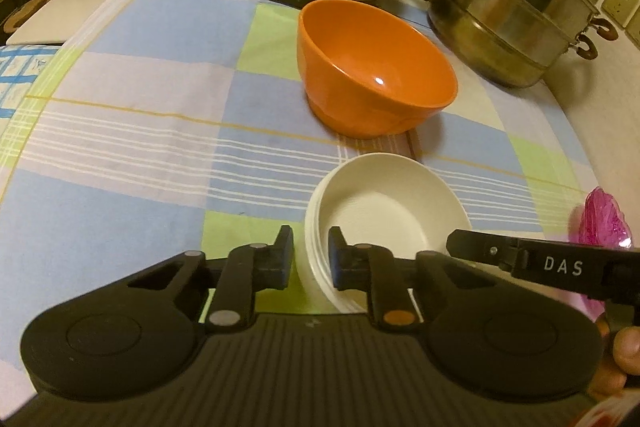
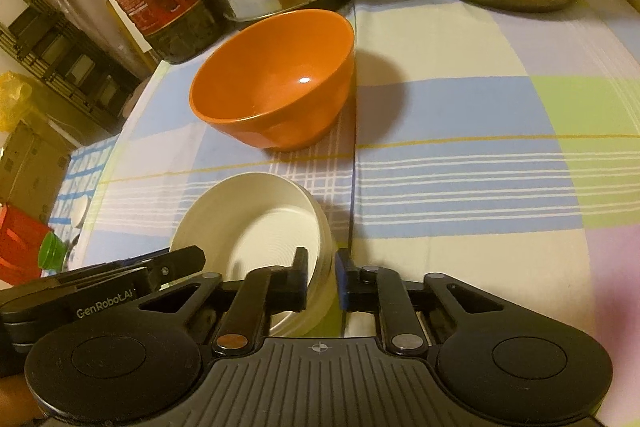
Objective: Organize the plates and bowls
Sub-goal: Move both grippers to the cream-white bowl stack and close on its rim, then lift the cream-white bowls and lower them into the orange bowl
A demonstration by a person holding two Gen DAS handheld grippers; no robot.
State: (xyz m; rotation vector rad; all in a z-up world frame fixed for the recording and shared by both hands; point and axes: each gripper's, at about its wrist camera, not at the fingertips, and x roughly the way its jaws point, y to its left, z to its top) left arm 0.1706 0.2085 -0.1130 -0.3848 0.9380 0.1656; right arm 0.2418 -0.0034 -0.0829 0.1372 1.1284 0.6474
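Two matte black hand-held grippers, each seen from its own camera

The left gripper (image 1: 310,255) has a ribbed dark grey body with two round black discs at its sides, each with a raised circle at the centre; slotted black link arms run forward to two blocky black fingers (image 1: 282,259); one pivot cap is silver, the other orange; small silver screw heads sit at the forward joints; the right gripper (image 2: 322,273) has the same build, with a small crosshair mark on its ribbed body and a blue edge on one finger pad (image 2: 340,277); seen from the side, the casings carry white lettering, "DAS" on one and "GenRobot.AI" on the other, beside a small screw.
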